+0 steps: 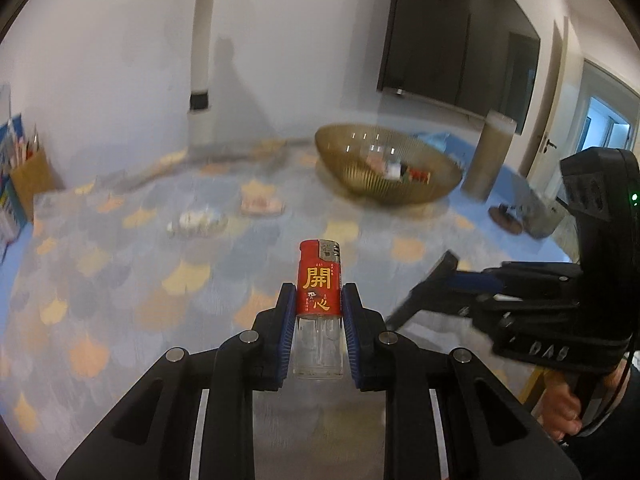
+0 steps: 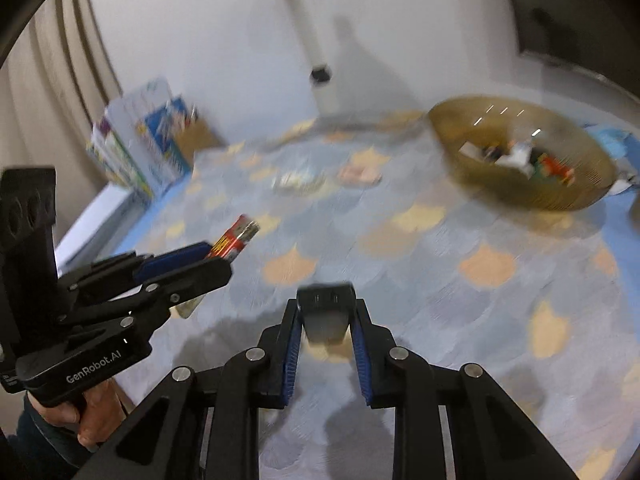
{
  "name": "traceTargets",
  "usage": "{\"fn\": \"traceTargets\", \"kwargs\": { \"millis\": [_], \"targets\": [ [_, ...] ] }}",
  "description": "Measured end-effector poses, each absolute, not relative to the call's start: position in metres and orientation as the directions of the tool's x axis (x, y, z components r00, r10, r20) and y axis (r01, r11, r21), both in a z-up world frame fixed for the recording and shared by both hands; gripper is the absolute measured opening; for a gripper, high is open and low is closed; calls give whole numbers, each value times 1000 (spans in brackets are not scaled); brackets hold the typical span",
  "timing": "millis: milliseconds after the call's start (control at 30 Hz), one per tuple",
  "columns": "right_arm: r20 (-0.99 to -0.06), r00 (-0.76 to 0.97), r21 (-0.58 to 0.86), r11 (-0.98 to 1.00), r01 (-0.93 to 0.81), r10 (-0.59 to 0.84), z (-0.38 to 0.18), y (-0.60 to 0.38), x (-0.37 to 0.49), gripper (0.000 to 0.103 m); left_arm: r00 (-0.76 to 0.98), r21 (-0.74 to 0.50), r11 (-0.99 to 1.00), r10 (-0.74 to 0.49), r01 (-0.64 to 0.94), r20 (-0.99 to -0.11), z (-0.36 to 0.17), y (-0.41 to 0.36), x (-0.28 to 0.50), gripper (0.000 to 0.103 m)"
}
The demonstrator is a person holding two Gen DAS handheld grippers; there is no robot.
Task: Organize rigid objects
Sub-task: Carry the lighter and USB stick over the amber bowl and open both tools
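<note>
Patterned bench point(image 1: 120, 280); left claw point(image 1: 318, 312) clamps lighter point(image 1: 320, 280) mid-body, light, slick plastic; right claw point(image 2: 326, 320) pinches dark clip-like piece point(image 2: 326, 308), rigid.

Two fisheye views, each looking forward and downward along its own gripper's two fingers, close above a tabletop point(image 1: 120, 280) covered in a blue and orange scale pattern. The left wrist view sees the right gripper point(image 1: 424, 292) at its right edge. The right wrist view sees the left gripper point(image 2: 216, 260) at its left edge. Both face a white wall and share the ribbed amber bowl point(image 1: 384, 164) at the far right, and the box of books point(image 2: 136, 148) at the far left.
</note>
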State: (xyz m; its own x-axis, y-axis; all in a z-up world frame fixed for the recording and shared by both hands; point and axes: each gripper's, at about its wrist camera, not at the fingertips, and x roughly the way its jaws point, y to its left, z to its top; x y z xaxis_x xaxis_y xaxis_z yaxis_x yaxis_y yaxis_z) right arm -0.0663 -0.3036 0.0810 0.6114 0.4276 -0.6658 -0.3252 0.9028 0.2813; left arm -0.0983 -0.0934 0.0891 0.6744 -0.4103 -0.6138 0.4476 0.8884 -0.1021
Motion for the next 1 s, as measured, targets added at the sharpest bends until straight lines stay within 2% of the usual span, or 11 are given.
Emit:
{"fn": "traceTargets", "kwargs": {
  "millis": [267,500,667,867,900,933,1000],
  "targets": [
    [-587,741,250,944,-217,326,138,-366,-47,24,700,-68,872,-435,486,-567,126,-127,-56,20],
    [-523,837,223,974,-45,158,174,-438,-3,24,705,-56,849,-471,526,-530,156,-178,4,20],
    [-549,835,193,977,89,32,162,-468,33,24,643,-112,822,-514,559,-567,141,-217,49,20],
    [-602,799,201,969,147,4,134,-493,66,24,603,-114,801,-528,588,-598,122,-254,76,20],
    [-609,793,197,969,146,4,130,-494,71,24,607,-110,803,-525,586,-596,122,-258,80,24],
    [-616,788,190,971,147,1,126,-495,74,25,600,-119,799,-531,589,-598,122,-260,84,31],
    [-635,772,187,969,159,-4,122,-498,80,30,581,-145,800,-534,582,-614,123,-259,89,82]
  ]
}}
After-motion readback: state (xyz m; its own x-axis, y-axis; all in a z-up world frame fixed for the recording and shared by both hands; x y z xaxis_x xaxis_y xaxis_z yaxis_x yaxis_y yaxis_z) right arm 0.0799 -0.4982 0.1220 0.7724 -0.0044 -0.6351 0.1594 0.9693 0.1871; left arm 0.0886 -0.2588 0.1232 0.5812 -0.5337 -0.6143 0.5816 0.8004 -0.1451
